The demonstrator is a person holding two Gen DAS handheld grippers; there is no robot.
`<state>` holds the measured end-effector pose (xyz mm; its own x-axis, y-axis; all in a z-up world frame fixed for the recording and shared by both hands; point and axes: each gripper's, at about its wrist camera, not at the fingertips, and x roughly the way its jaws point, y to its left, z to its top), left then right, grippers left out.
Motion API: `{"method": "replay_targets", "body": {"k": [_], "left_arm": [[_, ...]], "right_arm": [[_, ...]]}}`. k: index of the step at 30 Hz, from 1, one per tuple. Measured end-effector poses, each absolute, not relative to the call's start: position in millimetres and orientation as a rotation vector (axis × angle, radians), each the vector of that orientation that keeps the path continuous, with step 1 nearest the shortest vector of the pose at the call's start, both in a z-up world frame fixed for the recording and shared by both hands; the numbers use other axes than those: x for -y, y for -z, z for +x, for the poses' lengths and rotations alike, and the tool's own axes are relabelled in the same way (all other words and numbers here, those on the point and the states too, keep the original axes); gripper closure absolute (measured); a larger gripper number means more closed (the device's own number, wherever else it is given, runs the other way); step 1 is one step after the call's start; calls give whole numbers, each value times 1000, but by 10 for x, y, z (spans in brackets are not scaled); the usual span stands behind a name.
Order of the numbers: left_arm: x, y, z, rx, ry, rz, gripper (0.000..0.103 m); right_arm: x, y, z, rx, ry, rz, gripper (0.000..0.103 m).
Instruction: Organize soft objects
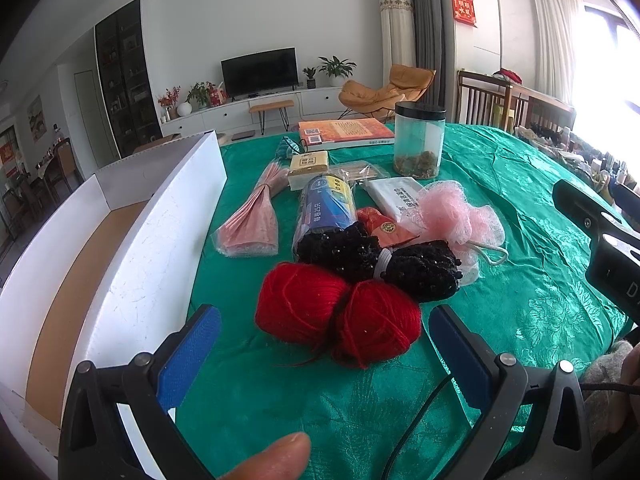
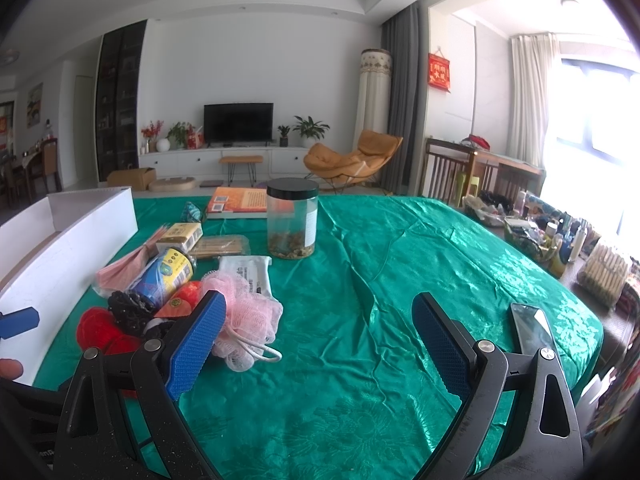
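A red yarn skein (image 1: pixel 340 320) lies on the green tablecloth just ahead of my open, empty left gripper (image 1: pixel 326 354). Behind it lie a black beaded scrunchy bundle (image 1: pixel 376 260) and a pink mesh bath pouf (image 1: pixel 452 216). A white open box (image 1: pixel 132 248) stands to the left. In the right wrist view my right gripper (image 2: pixel 320 344) is open and empty over bare cloth, with the pouf (image 2: pixel 244 320), the black bundle (image 2: pixel 132 312) and the red yarn (image 2: pixel 100 332) at its left. The left gripper's blue fingertip (image 2: pixel 18 322) shows at that view's left edge.
A blue-labelled can (image 1: pixel 326 208), a pink wrapped packet (image 1: pixel 252 220), a white wipes pack (image 1: pixel 396 196), a yellow box (image 1: pixel 309 164), a clear jar with black lid (image 1: pixel 418 140) and an orange book (image 1: pixel 344 132) lie further back. A phone (image 2: pixel 532 328) lies at the right table edge, beside cluttered items (image 2: pixel 560 240).
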<state>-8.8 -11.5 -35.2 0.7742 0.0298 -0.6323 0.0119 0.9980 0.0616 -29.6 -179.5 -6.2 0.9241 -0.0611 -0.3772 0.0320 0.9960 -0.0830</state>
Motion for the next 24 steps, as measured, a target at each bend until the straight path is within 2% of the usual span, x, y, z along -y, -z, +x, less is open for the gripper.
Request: {"method": "replay_targets", "body": {"k": [24], "left_arm": [[110, 366, -40, -707, -6, 70, 0]], "right_arm": [[1725, 137, -265, -400, 45, -70, 7]]}}
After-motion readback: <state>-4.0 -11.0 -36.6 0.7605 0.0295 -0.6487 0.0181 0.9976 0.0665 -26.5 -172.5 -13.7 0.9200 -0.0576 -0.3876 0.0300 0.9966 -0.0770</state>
